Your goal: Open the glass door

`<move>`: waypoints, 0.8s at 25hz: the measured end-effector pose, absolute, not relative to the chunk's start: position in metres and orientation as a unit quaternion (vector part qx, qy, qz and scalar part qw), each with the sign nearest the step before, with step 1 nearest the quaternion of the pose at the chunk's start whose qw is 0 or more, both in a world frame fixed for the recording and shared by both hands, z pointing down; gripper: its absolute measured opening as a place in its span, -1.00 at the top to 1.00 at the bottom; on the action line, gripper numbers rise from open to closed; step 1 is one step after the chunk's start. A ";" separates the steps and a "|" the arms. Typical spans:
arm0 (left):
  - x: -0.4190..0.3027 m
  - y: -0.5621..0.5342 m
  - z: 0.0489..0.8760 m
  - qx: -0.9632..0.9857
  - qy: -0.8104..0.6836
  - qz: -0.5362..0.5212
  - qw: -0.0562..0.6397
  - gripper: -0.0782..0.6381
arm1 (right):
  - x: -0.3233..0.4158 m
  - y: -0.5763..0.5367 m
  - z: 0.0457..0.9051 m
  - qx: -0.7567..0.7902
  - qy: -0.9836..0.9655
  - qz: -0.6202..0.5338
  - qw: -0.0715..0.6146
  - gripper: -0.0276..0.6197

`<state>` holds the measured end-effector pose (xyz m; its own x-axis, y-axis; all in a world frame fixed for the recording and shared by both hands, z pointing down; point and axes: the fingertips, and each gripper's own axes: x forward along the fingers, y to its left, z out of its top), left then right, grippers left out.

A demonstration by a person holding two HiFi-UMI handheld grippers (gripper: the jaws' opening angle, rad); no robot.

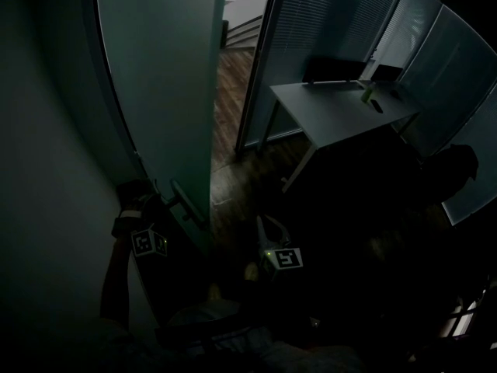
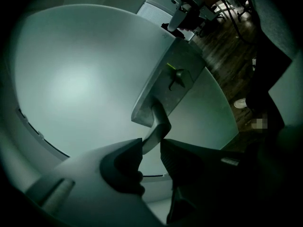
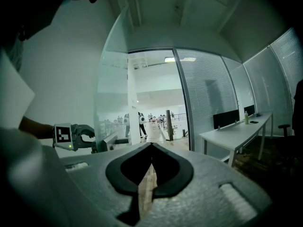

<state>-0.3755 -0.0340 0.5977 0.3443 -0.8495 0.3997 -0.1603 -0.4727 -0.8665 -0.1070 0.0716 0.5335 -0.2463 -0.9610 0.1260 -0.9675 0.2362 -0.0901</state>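
The left gripper (image 2: 151, 146) clamps the handle (image 2: 160, 121) of the glass door (image 1: 161, 80) — already ajar — and should next draw it wider along its arc; the right gripper (image 3: 151, 148) is closed and empty.

The door (image 1: 163, 76) is standing ajar, leaving a tall opening (image 1: 241, 22) between its free edge and the partition (image 1: 326, 29). Bare floor (image 1: 229, 123) is running through it, so a gripper could be passing there. On the left the wall (image 1: 46, 169) is closing in near the door, leaving only a narrow wedge. The left gripper (image 2: 151, 142) is filling that wedge, its fingers clamping the handle (image 2: 160, 119). The right gripper (image 1: 262, 225) is hanging in open room before the opening, touching nothing. To the right the table (image 1: 334, 107) is blocking the way along the partition. Far beyond the opening people (image 3: 140, 122) are standing.
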 end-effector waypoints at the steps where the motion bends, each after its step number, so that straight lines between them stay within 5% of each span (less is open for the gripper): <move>1: -0.378 -0.033 0.598 -0.728 0.349 -0.455 0.376 0.43 | -0.109 0.071 0.534 0.612 -0.787 0.075 0.023 0.91; 20: -0.411 -0.021 0.602 -0.718 0.367 -0.462 0.368 0.44 | -0.141 0.074 0.533 0.585 -0.807 0.072 0.031 0.91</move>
<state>-0.4112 -0.0213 0.6019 0.3033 -0.8680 0.3933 -0.1877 -0.4590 -0.8684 -0.1411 0.0736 0.5335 -0.3134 -0.9401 0.1343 -0.9491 0.3051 -0.0788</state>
